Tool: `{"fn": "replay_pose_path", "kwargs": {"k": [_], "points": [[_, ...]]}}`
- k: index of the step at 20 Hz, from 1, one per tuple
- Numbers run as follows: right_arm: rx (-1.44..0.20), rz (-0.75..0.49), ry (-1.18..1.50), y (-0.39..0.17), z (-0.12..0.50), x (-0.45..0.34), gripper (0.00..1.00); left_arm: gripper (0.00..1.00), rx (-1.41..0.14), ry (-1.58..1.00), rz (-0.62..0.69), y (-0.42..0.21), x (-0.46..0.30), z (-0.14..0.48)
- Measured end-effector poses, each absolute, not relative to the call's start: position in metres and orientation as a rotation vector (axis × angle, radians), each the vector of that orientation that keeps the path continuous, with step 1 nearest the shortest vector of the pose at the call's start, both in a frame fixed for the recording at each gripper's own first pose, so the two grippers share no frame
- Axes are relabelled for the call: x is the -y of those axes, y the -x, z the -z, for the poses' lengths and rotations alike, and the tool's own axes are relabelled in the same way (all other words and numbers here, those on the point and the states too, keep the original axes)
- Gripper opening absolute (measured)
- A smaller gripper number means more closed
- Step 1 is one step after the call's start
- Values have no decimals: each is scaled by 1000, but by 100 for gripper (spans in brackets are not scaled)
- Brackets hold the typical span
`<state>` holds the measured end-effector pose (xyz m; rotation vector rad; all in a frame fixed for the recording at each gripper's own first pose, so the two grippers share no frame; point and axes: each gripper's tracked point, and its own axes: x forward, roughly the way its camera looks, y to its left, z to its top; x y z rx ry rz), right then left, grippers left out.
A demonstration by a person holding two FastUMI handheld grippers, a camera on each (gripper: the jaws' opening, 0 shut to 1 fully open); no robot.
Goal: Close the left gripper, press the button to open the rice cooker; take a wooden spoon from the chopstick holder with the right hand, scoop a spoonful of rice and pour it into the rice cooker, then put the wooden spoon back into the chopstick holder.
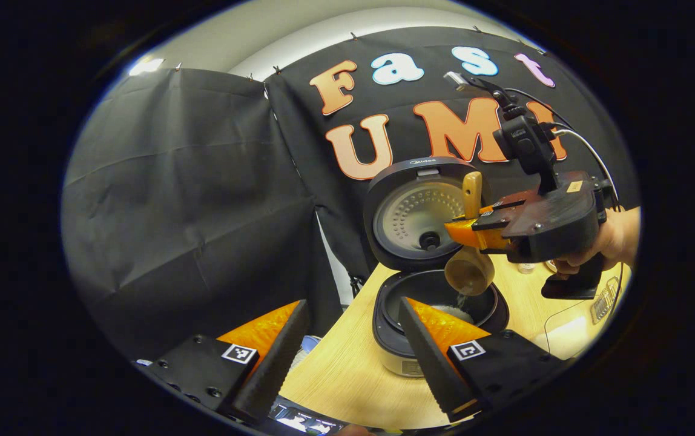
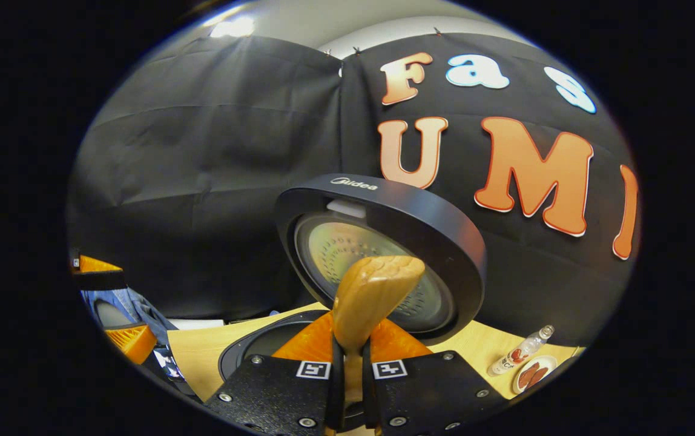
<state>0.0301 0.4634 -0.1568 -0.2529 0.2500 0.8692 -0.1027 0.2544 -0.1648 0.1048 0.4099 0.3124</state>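
Rice cooker (image 1: 438, 284) stands open on the light wooden desk (image 1: 347, 375), its round dark lid (image 1: 423, 212) raised upright behind the pot, the perforated metal inner plate facing forward. Some white rice (image 1: 453, 313) lies in the dark inner pot. The lid rim carries a small brand mark, left unread.

Right hand-held gripper (image 1: 474, 227) hangs above the pot with its fingers pinched tight on the handle of the wooden spoon (image 1: 468, 269); the handle points up and the bowl tips down over the opening, grains falling from it. A hand (image 1: 611, 239) grips the tool's handle. In the right gripper view the spoon handle (image 2: 372, 297) rises between the closed fingers (image 2: 347, 375), in front of the lid (image 2: 384, 254).

Left hand-held gripper (image 1: 347, 351) is spread wide and holds nothing, near the cooker's front.

A small bottle (image 2: 520, 351) and a little dish (image 2: 532, 372) sit on the desk at the right.
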Motion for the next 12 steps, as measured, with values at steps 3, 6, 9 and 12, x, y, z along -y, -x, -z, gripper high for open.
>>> {"fn": "replay_pose_path", "kwargs": {"k": [3, 6, 9, 12], "points": [[-203, -878, 294, -24, 155, -466, 11, 100, -418, -104, -305, 102, -253, 166], [-199, -878, 291, -21, 155, -464, 11, 100, -427, -106, -303, 103, -255, 169], [-239, -851, 209, -29, 151, -459, 11, 100, -430, -88, -302, 103, -256, 172], [-326, -815, 58, -39, 147, -443, 11, 94, -438, -70, -285, 102, -254, 178]]}}
